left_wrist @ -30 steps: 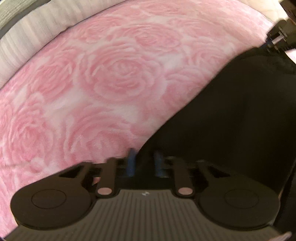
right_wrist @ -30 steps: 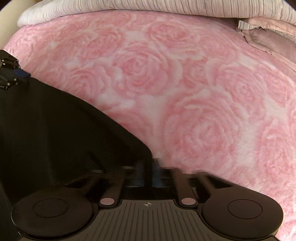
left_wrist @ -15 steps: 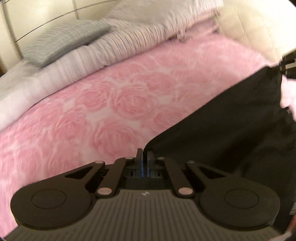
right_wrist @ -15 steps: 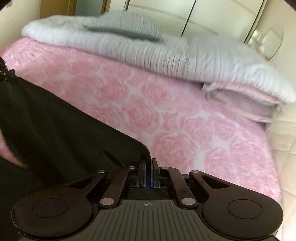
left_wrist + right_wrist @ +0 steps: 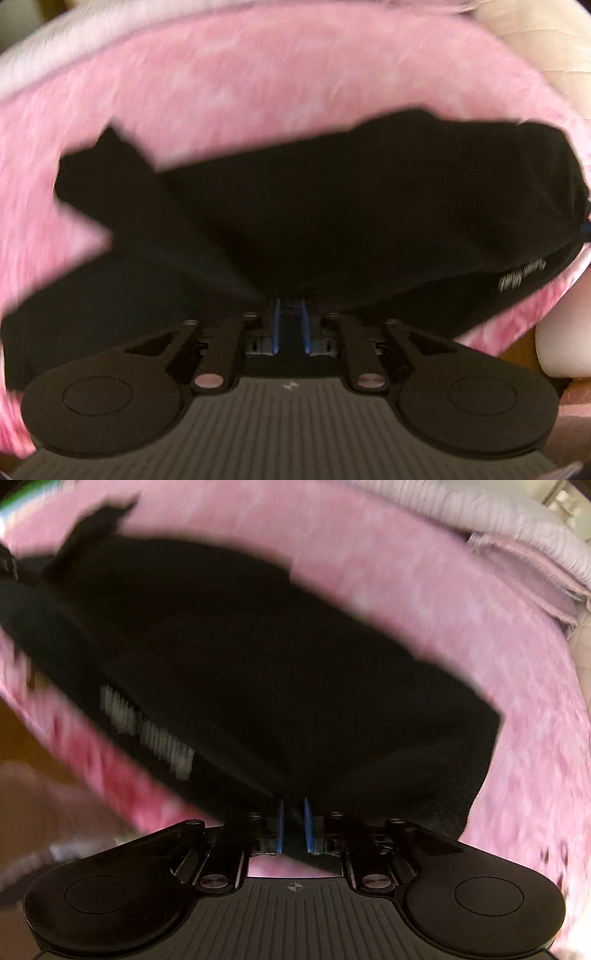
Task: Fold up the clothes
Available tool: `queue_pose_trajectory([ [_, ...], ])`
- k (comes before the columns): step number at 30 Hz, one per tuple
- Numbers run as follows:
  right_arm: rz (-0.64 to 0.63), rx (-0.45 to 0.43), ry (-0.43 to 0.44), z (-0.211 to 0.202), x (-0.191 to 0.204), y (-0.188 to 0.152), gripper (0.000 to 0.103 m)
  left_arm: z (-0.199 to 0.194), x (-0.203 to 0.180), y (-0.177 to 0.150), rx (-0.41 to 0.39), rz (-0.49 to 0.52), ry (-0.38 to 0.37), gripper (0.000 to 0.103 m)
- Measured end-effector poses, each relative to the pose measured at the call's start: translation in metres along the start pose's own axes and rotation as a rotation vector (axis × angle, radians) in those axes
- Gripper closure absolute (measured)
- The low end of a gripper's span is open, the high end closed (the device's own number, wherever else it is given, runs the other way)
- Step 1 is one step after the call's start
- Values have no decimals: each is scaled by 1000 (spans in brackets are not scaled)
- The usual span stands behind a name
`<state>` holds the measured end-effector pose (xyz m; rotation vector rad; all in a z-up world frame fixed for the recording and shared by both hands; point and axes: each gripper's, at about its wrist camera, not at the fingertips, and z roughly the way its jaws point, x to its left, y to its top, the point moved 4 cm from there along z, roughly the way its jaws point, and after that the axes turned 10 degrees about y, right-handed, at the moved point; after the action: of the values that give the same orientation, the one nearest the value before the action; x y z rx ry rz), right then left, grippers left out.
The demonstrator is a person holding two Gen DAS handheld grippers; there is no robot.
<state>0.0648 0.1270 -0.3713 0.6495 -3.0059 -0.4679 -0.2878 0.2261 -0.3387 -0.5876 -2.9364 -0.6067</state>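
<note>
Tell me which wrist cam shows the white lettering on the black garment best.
Right wrist: the white lettering sits large on the black garment, left of centre, though motion-blurred and unreadable. Left wrist shows the same lettering small, near the right edge, also blurred.

Home bedroom: pink blanket [image 5: 443, 602], striped bedding [image 5: 480, 513].

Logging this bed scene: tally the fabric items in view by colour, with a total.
Black: 1, the garment, with white lettering
Pink: 2, the rose blanket and a folded pink cloth
Pale grey striped: 1, the bedding
Total: 4
</note>
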Motion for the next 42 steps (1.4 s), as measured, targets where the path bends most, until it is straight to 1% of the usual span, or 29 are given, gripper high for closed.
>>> queue_pose_trajectory([
  [1,32,-6,-6,0,3,-5,92,-4,-1,-5,2,-17,-10,92],
  [3,150,-47,2,-5,3,-11,91,-12,-4,-11,-9,-39,-32,84],
  [5,338,-119,41,-10,-4,-16,88,-15,-5,-12,-30,-40,-39,80],
  [6,439,-164,66,-11,-9,-18,88,-13,-5,-10,-52,-37,-40,80],
  [9,739,-337,153,-3,-23,-27,86,-3,-3,-6,-127,-46,-53,80],
  [11,870,-450,191,8,-29,-32,85,8,1,-9,-180,-70,-73,80],
  [13,952,-551,211,19,-29,-38,85,19,6,-15,-224,-95,-90,80],
  [16,985,-665,224,35,-23,-41,85,31,13,-26,-288,-146,-122,80],
  [18,948,-723,210,42,-16,-43,85,36,16,-35,-324,-178,-144,81],
  [20,913,-773,193,44,-7,-46,85,35,17,-45,-370,-180,-139,81],
  [22,894,-803,176,45,5,-53,85,29,19,-61,-416,-170,-125,81],
  [24,883,-810,150,44,19,-57,85,21,23,-78,-445,-179,-101,81],
  [27,905,-818,97,31,39,-72,85,4,33,-103,-423,-227,-81,82],
  [29,937,-827,84,18,50,-77,84,-11,42,-110,-448,-239,-91,82],
  [31,936,-870,102,5,56,-82,83,-23,49,-112,-500,-249,-90,81],
  [33,954,-888,81,-13,60,-91,82,-32,53,-112,-521,-270,-83,81],
  [35,974,-897,67,-30,64,-103,81,-35,53,-111,-535,-269,-107,81],
  [37,973,-920,75,-39,65,-107,78,-38,52,-109,-552,-261,-136,79],
  [39,993,-935,53,-43,60,-112,74,-33,49,-104,-543,-248,-136,79],
  [42,1042,-925,39,-30,53,-114,71,-18,48,-85,-515,-240,-151,79],
])
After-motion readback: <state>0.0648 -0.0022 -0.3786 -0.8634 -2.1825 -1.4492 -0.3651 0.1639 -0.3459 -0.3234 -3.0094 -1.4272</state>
